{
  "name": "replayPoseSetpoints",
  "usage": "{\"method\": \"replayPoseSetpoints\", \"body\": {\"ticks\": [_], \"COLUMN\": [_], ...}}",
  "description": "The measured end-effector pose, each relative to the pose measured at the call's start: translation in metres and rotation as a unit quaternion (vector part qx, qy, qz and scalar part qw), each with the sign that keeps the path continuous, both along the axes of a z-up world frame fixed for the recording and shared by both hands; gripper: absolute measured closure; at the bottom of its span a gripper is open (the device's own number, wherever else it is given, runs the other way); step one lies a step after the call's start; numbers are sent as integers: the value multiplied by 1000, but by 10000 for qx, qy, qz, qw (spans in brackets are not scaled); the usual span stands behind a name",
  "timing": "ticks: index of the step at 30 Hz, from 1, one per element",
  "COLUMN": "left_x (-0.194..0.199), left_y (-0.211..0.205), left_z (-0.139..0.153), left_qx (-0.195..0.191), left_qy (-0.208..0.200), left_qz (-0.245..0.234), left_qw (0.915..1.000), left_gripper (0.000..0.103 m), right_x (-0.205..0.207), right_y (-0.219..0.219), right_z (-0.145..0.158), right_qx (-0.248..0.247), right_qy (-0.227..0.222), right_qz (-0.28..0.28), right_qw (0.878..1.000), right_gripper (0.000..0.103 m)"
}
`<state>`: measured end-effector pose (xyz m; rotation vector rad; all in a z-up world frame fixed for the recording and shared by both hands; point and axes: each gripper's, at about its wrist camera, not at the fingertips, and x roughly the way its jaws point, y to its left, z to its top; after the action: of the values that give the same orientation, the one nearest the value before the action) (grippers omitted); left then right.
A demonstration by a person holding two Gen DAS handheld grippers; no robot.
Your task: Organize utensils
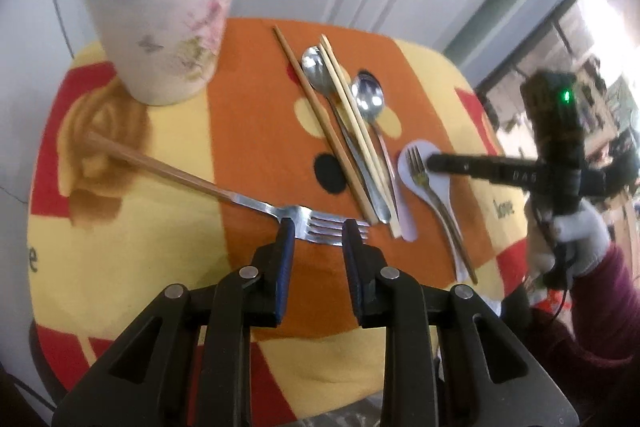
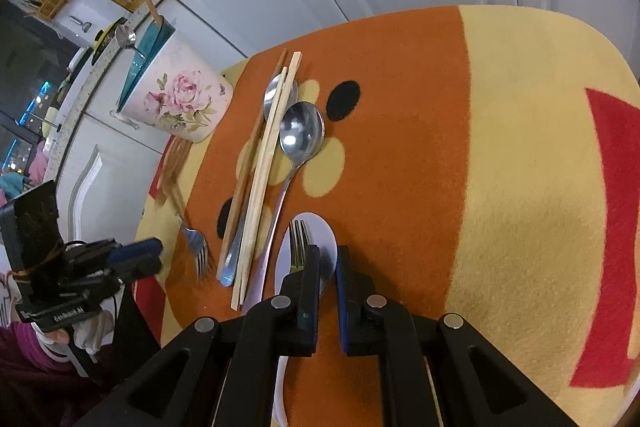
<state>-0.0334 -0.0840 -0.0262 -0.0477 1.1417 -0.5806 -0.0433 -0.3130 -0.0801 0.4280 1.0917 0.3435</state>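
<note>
- Floral cup (image 1: 168, 27) stands far left on the cloth (image 1: 160, 227).
- Left gripper (image 1: 318, 231) is open, its fingers either side of a fork's (image 1: 312, 223) tines.
- Chopsticks (image 1: 344, 131) and spoons (image 1: 368, 99) lie mid-cloth.
- Right gripper (image 2: 328, 263) is nearly closed over a small fork (image 2: 298, 243) on a white spoon (image 2: 316, 227); grip unclear.

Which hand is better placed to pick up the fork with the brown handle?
Probably the left: the left gripper stands open astride that fork. The right gripper is shut, over the white spoon.
</note>
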Motion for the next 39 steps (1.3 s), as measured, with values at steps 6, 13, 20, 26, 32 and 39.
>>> {"method": "replayPoseSetpoints", "body": {"ticks": [6, 13, 20, 26, 32, 39], "left_x": [21, 51, 81, 91, 89, 83], "left_y": [55, 86, 85, 65, 68, 83], "left_z": [-7, -20, -33, -32, -31, -8], "left_qx": [-308, -371, -124, 182, -12, -438], "left_qy": [376, 713, 767, 518, 523, 337], "left_qz": [1193, 2409, 2871, 2668, 2398, 2283], "left_qw": [9917, 9672, 9547, 9622, 9694, 9720], "left_gripper": [59, 59, 59, 61, 88, 92], "right_x": [0, 4, 6, 12, 0, -19], "right_y": [1, 0, 1, -1, 11, 8], "right_z": [3, 5, 7, 0, 10, 52], "right_qx": [-57, -10, -129, -35, -410, -862], "right_qy": [-53, -84, -92, -85, -271, -972], "right_qz": [-66, -115, -55, -37, 278, -68], "right_qw": [9999, 9999, 9999, 10000, 9984, 9915], "right_gripper": [89, 84, 80, 80, 98, 101]}}
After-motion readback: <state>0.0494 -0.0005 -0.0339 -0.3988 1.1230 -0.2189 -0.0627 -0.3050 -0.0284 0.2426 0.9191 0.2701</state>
